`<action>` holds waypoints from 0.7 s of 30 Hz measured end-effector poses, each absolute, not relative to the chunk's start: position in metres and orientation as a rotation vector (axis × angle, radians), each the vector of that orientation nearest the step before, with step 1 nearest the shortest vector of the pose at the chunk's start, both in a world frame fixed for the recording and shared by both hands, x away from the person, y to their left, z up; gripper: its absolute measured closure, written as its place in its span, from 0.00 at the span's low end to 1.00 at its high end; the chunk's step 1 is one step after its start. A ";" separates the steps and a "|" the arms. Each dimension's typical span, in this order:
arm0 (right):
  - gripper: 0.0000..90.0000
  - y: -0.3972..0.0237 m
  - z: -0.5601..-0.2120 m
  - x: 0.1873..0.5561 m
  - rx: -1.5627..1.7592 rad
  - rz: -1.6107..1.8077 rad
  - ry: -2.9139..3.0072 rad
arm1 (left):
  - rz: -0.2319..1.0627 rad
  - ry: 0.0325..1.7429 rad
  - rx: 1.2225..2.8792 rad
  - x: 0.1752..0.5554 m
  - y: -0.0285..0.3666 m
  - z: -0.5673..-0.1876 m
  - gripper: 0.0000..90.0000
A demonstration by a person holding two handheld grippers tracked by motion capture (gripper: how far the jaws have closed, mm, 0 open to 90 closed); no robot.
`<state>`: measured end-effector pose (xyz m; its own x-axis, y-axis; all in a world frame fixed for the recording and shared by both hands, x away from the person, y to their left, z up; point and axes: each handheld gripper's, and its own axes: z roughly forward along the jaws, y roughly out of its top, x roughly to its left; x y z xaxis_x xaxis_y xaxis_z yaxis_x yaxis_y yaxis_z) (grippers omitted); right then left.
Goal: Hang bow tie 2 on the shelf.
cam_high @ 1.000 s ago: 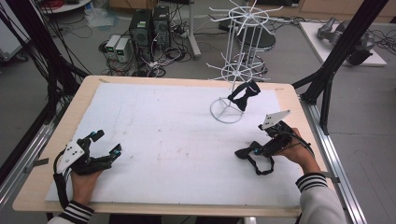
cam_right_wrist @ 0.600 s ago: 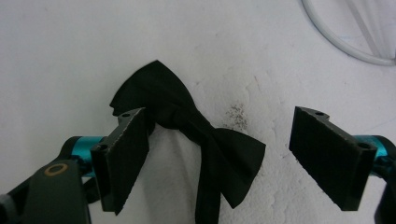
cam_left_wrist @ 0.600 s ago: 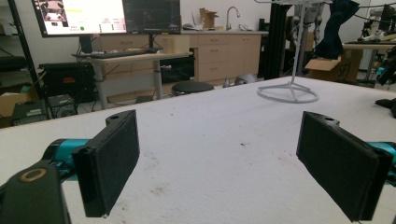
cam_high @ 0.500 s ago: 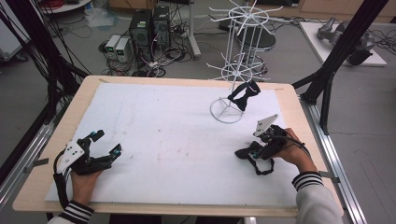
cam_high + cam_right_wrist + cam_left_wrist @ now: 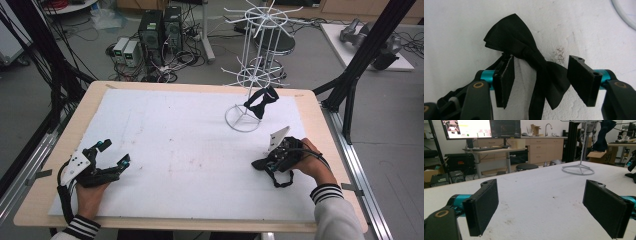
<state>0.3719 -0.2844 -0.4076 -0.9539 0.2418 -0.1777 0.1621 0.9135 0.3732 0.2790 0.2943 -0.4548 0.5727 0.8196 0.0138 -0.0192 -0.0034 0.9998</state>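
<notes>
1. A white sheet covers the wooden table (image 5: 45, 200); computers and cables sit on the grey floor beyond it.
2. A white wire rack (image 5: 252, 75) stands on the far right part of the sheet, with a black bow tie (image 5: 261, 102) hanging from one of its lower prongs.
3. A second black bow tie (image 5: 531, 62) lies flat on the sheet at the near right, under the right gripper (image 5: 539, 80).
4. The right gripper's jaws have just been closing. They straddle this bow tie, its knot between them; the left pad touches the fabric's edge and the right pad stands just clear, so nothing is pinched yet.
5. The left gripper (image 5: 112, 152) rests on the sheet at the near left, well apart from both bow ties, its jaws spread wide and empty.
</notes>
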 end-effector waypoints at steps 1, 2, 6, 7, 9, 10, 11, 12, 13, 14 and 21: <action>0.46 -0.284 -0.408 0.373 0.300 0.527 2.857 | 0.764 0.733 1.433 0.279 0.294 -0.455 0.15; 0.47 -0.284 -0.409 0.373 0.303 0.528 2.864 | 0.764 0.734 1.432 0.279 0.294 -0.455 0.15; 0.53 -0.284 -0.410 0.373 0.289 0.521 2.875 | 0.764 0.734 1.432 0.279 0.294 -0.455 0.15; 0.55 -0.284 -0.410 0.374 0.295 0.525 2.875 | 0.765 0.733 1.434 0.279 0.294 -0.455 0.15; 0.59 -0.284 -0.410 0.374 0.307 0.528 2.875 | 0.764 0.733 1.433 0.279 0.294 -0.455 0.15; 0.62 -0.284 -0.410 0.374 0.312 0.530 2.876 | 0.765 0.733 1.434 0.279 0.294 -0.455 0.15; 0.64 -0.284 -0.410 0.375 0.316 0.530 2.872 | 0.763 0.734 1.432 0.279 0.294 -0.455 0.15; 0.66 -0.284 -0.410 0.375 0.325 0.532 2.870 | 0.764 0.734 1.432 0.279 0.294 -0.455 0.15; 0.68 -0.284 -0.410 0.375 0.320 0.529 2.866 | 0.764 0.734 1.431 0.279 0.294 -0.455 0.15; 0.72 -0.284 -0.410 0.374 0.317 0.526 2.871 | 0.763 0.735 1.431 0.279 0.294 -0.455 0.15; 0.86 -0.282 -0.410 0.372 0.302 0.473 2.868 | 0.764 0.733 1.431 0.279 0.294 -0.455 0.15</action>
